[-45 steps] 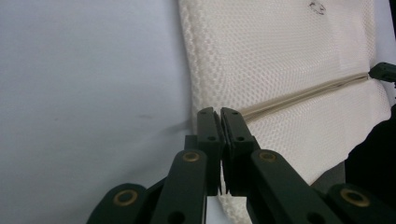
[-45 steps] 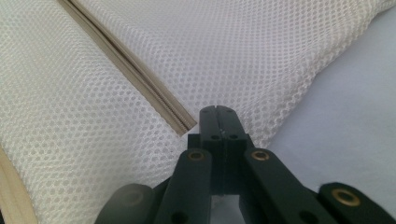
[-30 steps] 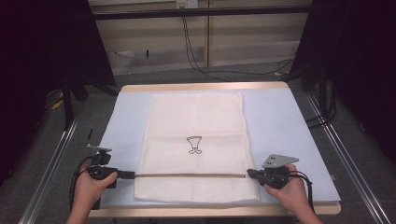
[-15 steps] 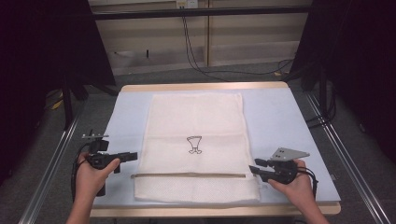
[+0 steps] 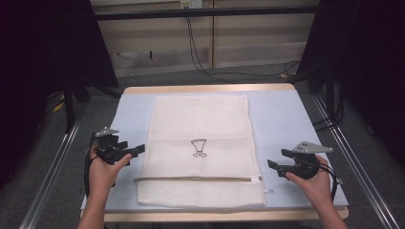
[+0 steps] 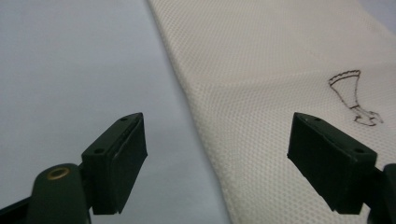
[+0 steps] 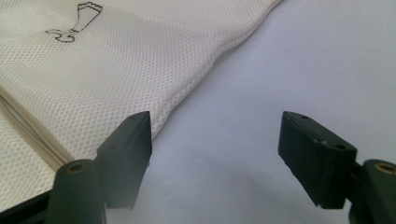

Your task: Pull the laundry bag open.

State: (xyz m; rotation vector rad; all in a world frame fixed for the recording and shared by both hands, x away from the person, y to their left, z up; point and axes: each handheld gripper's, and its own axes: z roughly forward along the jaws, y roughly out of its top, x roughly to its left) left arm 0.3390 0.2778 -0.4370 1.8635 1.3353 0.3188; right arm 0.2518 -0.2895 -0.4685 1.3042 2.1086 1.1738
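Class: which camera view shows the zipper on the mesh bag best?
The high view: the zipper runs whole across the mesh bag near its front edge. The right gripper view catches one slanting stretch at its left edge; the left gripper view gives bare mesh.

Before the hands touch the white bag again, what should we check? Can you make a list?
1. Left tool open, nothing between its jaws, which have just been opening: ok.
2. Right tool open, nothing between its jaws, likewise just opening: ok.
3. Bag lies flat on the table: ok.
4. Both tools off the bag, one beside each side: ok.
5. Zipper fully shut: cannot tell.
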